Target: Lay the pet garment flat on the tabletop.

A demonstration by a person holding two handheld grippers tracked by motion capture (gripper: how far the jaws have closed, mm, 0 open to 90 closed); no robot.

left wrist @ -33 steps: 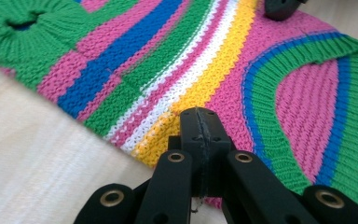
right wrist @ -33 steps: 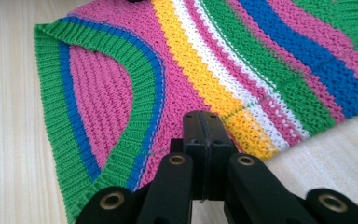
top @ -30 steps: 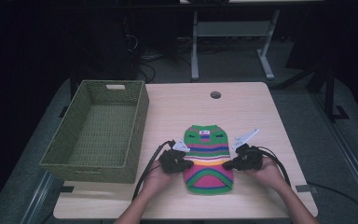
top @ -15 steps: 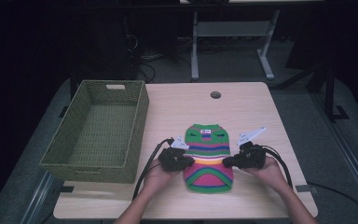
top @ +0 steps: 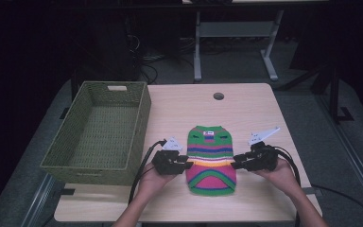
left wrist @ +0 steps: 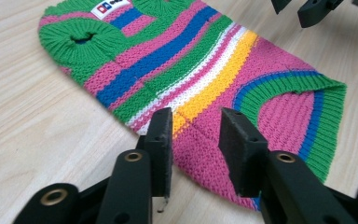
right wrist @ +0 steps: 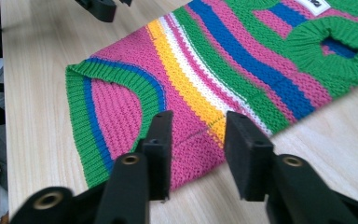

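The high view showed a striped knitted garment lying flat on the pale wooden surface, right of a green woven basket, with the left tool at its left edge and the right tool at its right edge. The left gripper view showed that tool spread, jaws having just been opening, the garment's pink edge beneath the gap, unpinched. The right gripper view showed its tool likewise spread, just opened, over the garment's pink hem.
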